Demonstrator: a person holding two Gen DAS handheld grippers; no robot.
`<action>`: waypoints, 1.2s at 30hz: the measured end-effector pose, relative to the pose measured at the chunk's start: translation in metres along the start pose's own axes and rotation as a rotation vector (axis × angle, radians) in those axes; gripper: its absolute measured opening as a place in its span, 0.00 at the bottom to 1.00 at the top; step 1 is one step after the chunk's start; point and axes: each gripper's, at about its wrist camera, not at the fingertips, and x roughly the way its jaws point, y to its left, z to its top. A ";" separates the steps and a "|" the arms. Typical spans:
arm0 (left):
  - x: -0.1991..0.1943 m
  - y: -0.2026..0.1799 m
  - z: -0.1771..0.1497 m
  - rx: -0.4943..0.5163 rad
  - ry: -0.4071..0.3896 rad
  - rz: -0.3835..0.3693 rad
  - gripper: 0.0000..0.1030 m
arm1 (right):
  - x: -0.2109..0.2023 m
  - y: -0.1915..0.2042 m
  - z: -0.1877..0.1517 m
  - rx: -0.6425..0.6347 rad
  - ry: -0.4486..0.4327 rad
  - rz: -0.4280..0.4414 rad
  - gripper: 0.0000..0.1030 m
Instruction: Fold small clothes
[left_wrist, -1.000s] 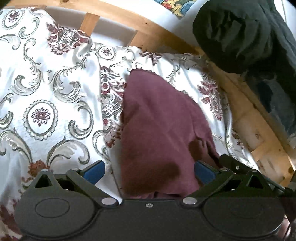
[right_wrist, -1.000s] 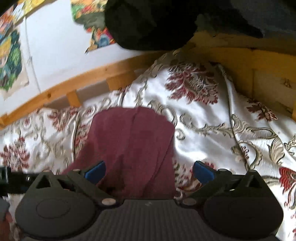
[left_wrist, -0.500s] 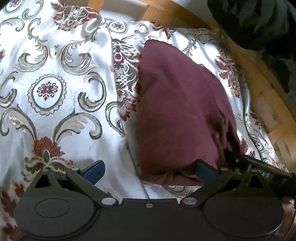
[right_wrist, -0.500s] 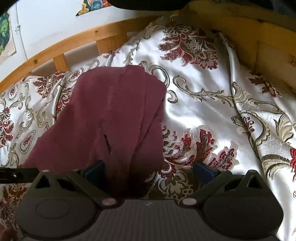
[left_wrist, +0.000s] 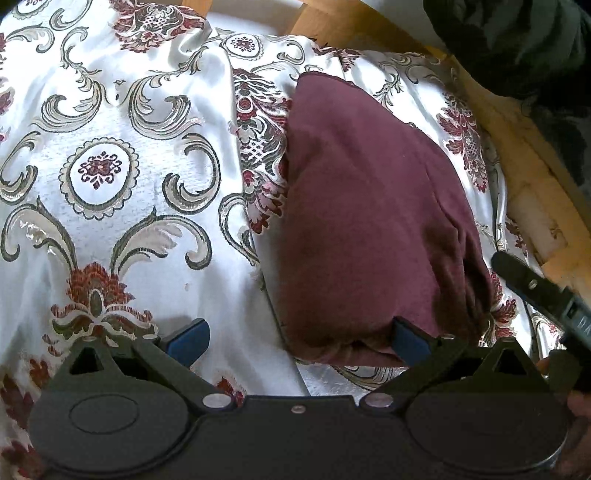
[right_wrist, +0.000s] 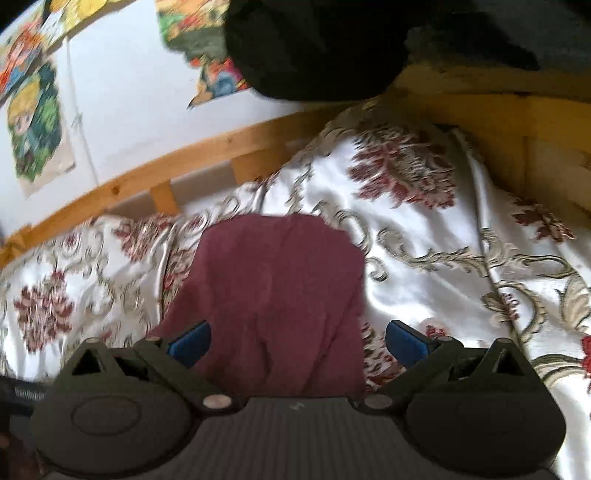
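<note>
A folded maroon garment (left_wrist: 373, 221) lies on the patterned satin bedspread (left_wrist: 122, 166). It also shows in the right wrist view (right_wrist: 273, 295). My left gripper (left_wrist: 297, 341) is open and empty, its blue pads wide apart, with the right pad at the garment's near edge. My right gripper (right_wrist: 297, 341) is open and empty, held just above the garment's near end. Part of the right gripper shows as a black bar at the right of the left wrist view (left_wrist: 535, 291).
A wooden bed rail (right_wrist: 147, 184) runs along the far side, with a wall and colourful pictures (right_wrist: 33, 122) behind. A wooden end board (left_wrist: 535, 184) stands on the right. Dark clothing (right_wrist: 332, 44) hangs over the corner.
The right gripper has pulled back and risen from the garment, so more wall shows. The left gripper has drawn back slightly. The garment lies still and folded.
</note>
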 end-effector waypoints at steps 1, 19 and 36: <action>0.000 0.000 0.000 0.000 0.000 0.000 0.99 | 0.003 0.003 -0.001 -0.018 0.015 0.005 1.00; 0.005 0.003 -0.003 0.008 0.009 0.001 1.00 | 0.011 -0.024 -0.005 0.073 0.101 -0.157 1.00; 0.009 -0.007 -0.009 0.082 0.023 0.040 0.99 | 0.050 -0.023 0.023 0.094 -0.121 -0.006 0.21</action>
